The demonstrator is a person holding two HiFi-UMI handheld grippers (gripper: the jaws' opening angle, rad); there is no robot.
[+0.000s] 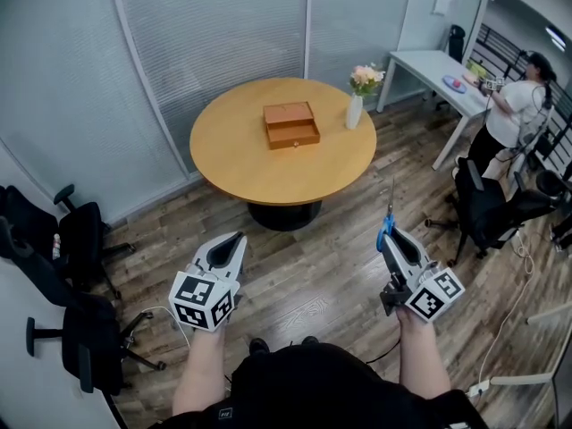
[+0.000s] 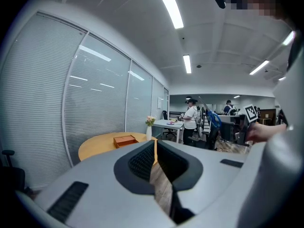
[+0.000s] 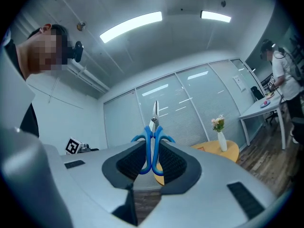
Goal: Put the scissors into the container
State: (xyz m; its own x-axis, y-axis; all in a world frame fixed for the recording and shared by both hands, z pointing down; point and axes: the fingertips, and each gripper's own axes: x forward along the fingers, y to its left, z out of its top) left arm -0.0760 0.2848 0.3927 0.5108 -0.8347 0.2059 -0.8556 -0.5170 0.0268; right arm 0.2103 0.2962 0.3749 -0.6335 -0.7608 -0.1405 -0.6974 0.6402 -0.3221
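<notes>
So you're standing well back from the round wooden worktop (image 1: 241, 155), both arms out in front of you over the wood floor (image 1: 313, 284).

Your right gripper (image 1: 391, 236) is pinching the scissors (image 1: 386, 225) by the blue handles. In the right gripper view the two loops sit squeezed between the dark pads and the closed blades stick straight out past the tips. From the head view the blades point up and away from you, roughly toward the worktop.

Your left gripper (image 1: 234, 242) is pressed together with nothing in it. The left gripper view shows the pads meeting with only a thin slit between them.

The container is the small brown wooden box (image 1: 290, 124), sitting about in the middle of the worktop. The scissors are well apart from it, up in the air on your right side.

Other stuff around:
- A white vase with pinkish flowers (image 1: 358, 96) stands near the right edge of the worktop, beside the box but not touching it.
- There's a white desk (image 1: 438, 68) off to the far right, with a person (image 1: 511, 110) in a white top standing at it.
- Black office chairs (image 1: 76, 239) are on your left, and another one (image 1: 490, 206) is on the right near that person.
</notes>
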